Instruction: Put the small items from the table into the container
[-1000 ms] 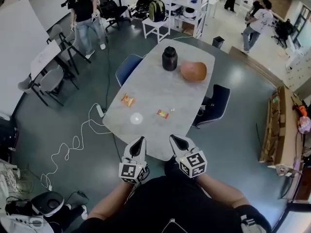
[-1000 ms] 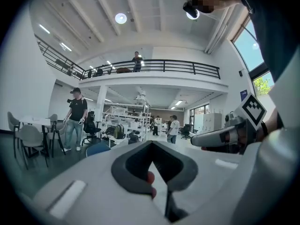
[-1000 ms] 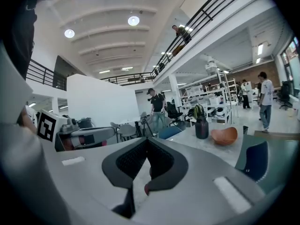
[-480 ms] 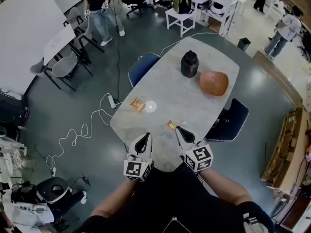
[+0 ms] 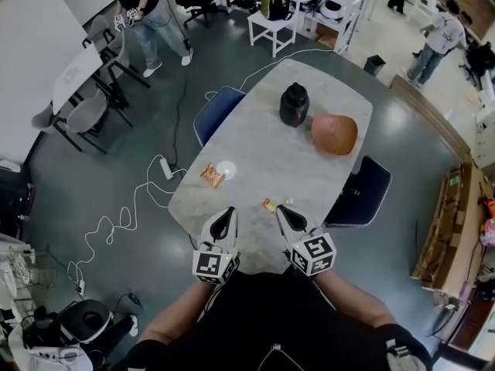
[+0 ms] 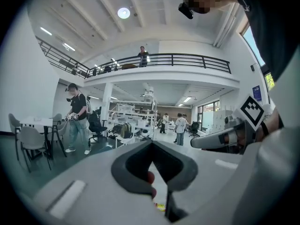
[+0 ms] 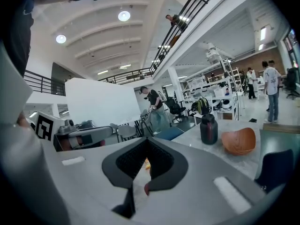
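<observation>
Over the last second I brought both tools forward to the near end of the pale grey, stone-patterned oval table (image 5: 255, 149). The left gripper (image 5: 226, 213) and the right gripper (image 5: 281, 211) had started farther back from the small items. They now sat over the table's near edge, side by side, tips pointing across the top. Each pair of jaws was closed tip to tip with nothing between them, as each gripper view confirmed.

The gap to the nearest targets had closed:

- The small red-and-yellow wrapped sweet (image 5: 269, 205) lay just beside the right gripper's tip.
- A tiny white item (image 5: 288, 202), too small to identify, lay near that tip as well.
- The crinkled orange snack packet (image 5: 211, 175) and the flat white round disc (image 5: 226, 168) just beside it lay ahead of the left gripper.

All four rested on the table; none had been collected.

At the far end, a dark lidded jar (image 5: 294, 104) and a round orange-brown bowl (image 5: 334, 134) stood side by side, well apart from the items. I judged the bowl the likelier container but could not confirm it.

I judged the approach complete and picking not yet begun. The right jaws would need to open before taking the sweet.
</observation>
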### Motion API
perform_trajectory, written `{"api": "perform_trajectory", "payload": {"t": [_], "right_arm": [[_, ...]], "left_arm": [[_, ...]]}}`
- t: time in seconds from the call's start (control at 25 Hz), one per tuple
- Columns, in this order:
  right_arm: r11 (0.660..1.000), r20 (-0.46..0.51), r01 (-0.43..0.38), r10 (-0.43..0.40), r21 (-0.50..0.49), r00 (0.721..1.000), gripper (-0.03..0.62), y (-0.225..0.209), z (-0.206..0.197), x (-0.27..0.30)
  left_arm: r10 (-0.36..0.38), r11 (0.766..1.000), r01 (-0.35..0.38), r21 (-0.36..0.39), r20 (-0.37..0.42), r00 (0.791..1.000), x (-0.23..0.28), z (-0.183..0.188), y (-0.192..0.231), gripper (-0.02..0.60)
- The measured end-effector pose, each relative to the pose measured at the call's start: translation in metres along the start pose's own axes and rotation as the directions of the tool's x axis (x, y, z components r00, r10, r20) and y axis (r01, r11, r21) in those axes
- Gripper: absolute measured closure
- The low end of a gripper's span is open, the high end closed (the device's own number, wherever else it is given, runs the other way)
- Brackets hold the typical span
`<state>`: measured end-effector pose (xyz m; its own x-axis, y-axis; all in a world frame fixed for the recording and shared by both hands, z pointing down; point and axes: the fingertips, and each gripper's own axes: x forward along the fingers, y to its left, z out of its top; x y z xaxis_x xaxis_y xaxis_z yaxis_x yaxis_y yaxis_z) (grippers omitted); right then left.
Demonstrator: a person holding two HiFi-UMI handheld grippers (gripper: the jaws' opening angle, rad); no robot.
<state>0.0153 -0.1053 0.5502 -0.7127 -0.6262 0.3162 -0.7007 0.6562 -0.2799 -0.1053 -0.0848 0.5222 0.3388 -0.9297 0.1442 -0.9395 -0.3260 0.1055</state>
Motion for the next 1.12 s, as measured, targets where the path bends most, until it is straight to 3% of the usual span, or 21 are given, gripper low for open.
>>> {"api": "perform_trajectory", "payload": {"t": [0.24,0.44,0.68,0.96,1.12], "right_arm": [[0.998,-0.123,-0.062,0.062,0.007,0.99,0.565,0.002,-0.022,0.037],[0.978,-0.236,-0.196,0.174,-0.072,0.956,0.509,0.006,-0.044,0.096],[0.902,-0.411,-0.361,0.244,-0.235,0.878,0.463,-0.007,-0.085,0.205],[0.828,-0.645,-0.49,0.22,-0.273,0.731,0.402,-0.013,-0.175,0.319],[0.817,-0.685,-0.499,0.189,-0.288,0.704,0.371,-0.003,-0.205,0.362]], "left_arm": [[0.041,0.998,-0.042,-0.035,-0.032,0.999,-0.005,-0.015,0.023,0.579],[0.121,0.99,-0.125,-0.064,-0.056,0.991,-0.021,-0.026,0.05,0.579],[0.272,0.956,-0.28,-0.084,-0.098,0.957,-0.058,-0.044,0.095,0.578],[0.404,0.898,-0.426,-0.11,-0.18,0.897,-0.113,-0.077,0.129,0.579],[0.453,0.866,-0.486,-0.12,-0.227,0.862,-0.148,-0.096,0.139,0.578]]}}
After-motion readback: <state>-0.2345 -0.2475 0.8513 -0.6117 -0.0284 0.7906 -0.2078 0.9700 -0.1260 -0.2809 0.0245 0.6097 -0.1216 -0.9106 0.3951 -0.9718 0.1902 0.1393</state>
